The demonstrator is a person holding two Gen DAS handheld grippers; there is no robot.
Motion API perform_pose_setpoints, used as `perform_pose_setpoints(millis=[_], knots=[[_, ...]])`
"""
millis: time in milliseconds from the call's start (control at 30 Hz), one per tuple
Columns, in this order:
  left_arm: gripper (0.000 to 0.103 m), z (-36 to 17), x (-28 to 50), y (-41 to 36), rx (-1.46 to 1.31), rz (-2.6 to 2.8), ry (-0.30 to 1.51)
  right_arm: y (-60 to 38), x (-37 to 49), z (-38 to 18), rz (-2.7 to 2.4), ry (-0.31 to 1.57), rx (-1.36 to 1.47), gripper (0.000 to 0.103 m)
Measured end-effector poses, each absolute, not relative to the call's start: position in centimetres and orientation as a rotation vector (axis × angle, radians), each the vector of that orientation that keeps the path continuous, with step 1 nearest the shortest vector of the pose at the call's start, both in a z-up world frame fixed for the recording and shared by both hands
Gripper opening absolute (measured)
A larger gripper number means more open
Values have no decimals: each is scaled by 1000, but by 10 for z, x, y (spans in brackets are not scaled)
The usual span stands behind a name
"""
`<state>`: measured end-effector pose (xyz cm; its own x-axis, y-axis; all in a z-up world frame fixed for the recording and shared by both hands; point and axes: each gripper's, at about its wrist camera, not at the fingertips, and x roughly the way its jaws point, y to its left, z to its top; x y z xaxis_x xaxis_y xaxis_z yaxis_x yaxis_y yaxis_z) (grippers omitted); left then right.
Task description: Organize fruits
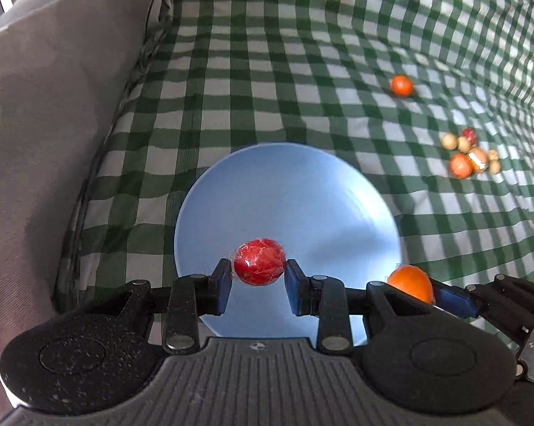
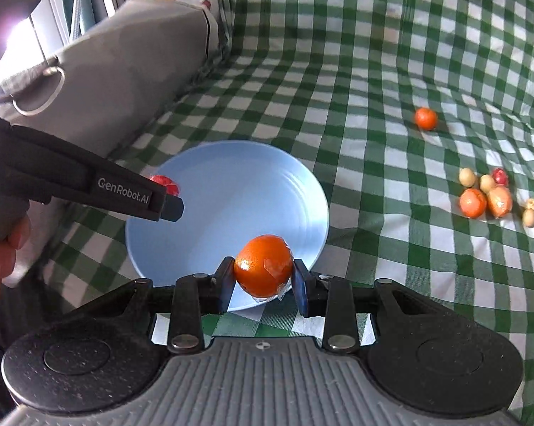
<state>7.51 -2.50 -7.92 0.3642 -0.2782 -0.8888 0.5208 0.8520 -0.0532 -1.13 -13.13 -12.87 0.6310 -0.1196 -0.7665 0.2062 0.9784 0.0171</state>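
- Left tool (image 1: 259,275) is closed on a red fruit (image 1: 260,262), held above the blue plate (image 1: 302,191).
- Right tool (image 2: 263,278) clamps an orange fruit (image 2: 264,265) over the plate's near rim.
- Other fruits (image 2: 487,195) lie far right on the checked cloth (image 2: 373,53).

Daylight bright; glare blown out at my window (image 2: 16,32) upper left. Fisheye bends checks; far fruit blurred.

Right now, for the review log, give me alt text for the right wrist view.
The right gripper clamps an orange fruit above the near rim of an empty blue plate. The left gripper, holding a red fruit, reaches over the plate; more fruit lies on the green checked cloth.
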Motion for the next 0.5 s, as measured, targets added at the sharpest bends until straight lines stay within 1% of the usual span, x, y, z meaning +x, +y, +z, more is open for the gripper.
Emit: perform_pose_setpoints(millis=[233, 267, 333, 367, 400, 433, 467, 500], knots=[[36, -105, 87, -33, 306, -499, 1127, -133, 6, -150, -185, 925, 95, 36], [38, -106, 88, -35, 315, -497, 1134, -133, 8, -150, -181, 924, 88, 36], [58, -105, 91, -35, 311, -507, 1142, -134, 12, -148, -169, 933, 93, 36], [82, -101, 91, -33, 296, -509, 1139, -135, 13, -145, -165, 938, 104, 38], [100, -94, 90, -30, 275, -502, 1123, -136, 13, -141, -170, 933, 112, 43], [103, -85, 87, -26, 252, -495, 1096, -138, 11, -135, -181, 925, 113, 58], [103, -76, 82, -21, 231, -490, 1066, -138, 7, -128, -191, 914, 110, 72], [103, -67, 77, -16, 223, -488, 1048, -137, 1, -120, -199, 897, 102, 77]])
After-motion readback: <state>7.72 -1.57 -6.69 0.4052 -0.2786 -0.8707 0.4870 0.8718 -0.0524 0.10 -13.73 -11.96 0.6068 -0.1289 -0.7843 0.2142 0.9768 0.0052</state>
